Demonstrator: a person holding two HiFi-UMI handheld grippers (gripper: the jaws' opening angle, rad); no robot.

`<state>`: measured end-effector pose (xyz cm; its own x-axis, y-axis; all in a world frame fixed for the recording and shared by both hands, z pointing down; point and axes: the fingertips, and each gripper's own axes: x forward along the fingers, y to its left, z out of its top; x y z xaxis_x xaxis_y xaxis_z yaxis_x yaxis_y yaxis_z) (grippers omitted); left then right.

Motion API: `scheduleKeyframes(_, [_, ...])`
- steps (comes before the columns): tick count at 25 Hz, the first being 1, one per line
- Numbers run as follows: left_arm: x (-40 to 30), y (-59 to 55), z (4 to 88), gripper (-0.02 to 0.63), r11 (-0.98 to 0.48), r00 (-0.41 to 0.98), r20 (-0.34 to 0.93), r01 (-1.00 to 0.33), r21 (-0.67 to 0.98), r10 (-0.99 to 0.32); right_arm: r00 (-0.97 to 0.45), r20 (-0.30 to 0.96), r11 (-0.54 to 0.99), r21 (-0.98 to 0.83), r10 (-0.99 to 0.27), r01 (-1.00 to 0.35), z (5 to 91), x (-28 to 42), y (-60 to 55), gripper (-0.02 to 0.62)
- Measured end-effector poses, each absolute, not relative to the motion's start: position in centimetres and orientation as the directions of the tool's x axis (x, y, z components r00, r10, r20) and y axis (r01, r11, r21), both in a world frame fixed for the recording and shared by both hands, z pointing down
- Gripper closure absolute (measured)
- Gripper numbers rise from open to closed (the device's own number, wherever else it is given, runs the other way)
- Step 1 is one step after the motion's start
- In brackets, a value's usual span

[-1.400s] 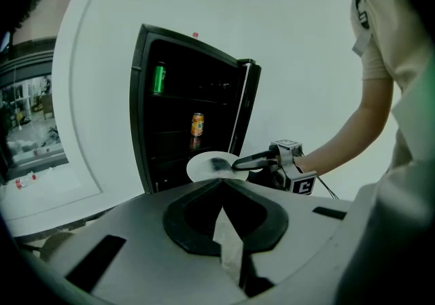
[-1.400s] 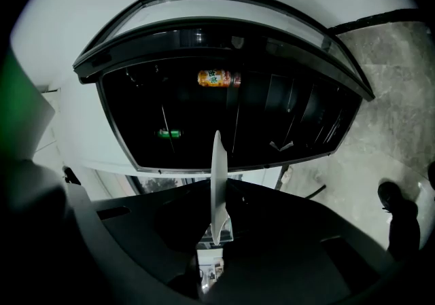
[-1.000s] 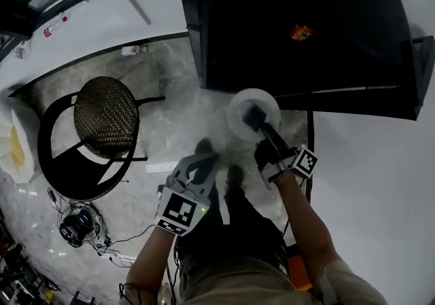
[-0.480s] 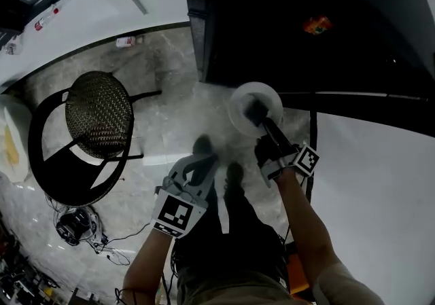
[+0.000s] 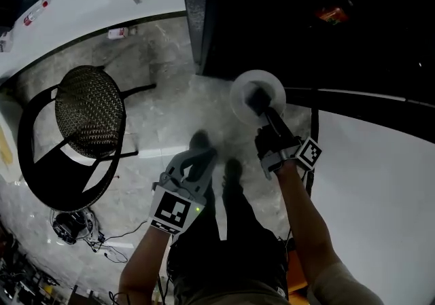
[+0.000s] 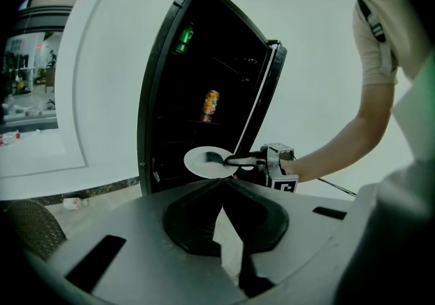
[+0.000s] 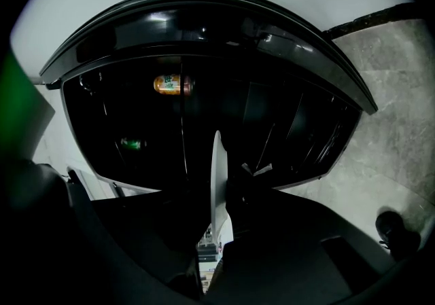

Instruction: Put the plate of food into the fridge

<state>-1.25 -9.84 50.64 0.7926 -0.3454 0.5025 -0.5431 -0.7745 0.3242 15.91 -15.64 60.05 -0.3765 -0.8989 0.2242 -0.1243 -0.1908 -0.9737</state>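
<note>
My right gripper (image 5: 259, 105) is shut on the rim of a white plate (image 5: 255, 92) and holds it level at the mouth of the open black fridge (image 5: 306, 18). From the left gripper view the plate (image 6: 204, 162) hangs just in front of the fridge's lower shelves. In the right gripper view the plate (image 7: 217, 181) shows edge-on between the jaws. I cannot make out any food on it. An orange can (image 7: 172, 84) stands inside the fridge. My left gripper (image 5: 195, 161) hangs lower left, shut and empty.
A black chair with a woven seat (image 5: 88, 110) stands on the marble floor at the left. Cables (image 5: 75, 225) lie near it. The fridge's open door (image 6: 262, 103) stands at the right of the opening. A green can (image 6: 183, 37) sits high inside.
The plate and my right gripper have moved forward, closer to the fridge opening. The chair has slid left in view. The left gripper stays shut and low.
</note>
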Motion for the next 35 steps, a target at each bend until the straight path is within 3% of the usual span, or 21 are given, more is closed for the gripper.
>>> scheduleKeyframes(18, [-1.0,-12.3,57.0,0.595,-0.782,0.777,0.533,-0.544,0.304,-0.334,-0.380,0.220,-0.176,-0.973,-0.899,-0.147,64.3,15.7,-20.0,0.555])
scheduleKeyframes(35, [-0.1,-11.9,59.4,0.595,-0.782,0.776,0.542,-0.541,0.308,-0.323,-0.308,0.285,-0.254,-0.957,-0.908,-0.139,68.9,17.8,-22.2,0.555])
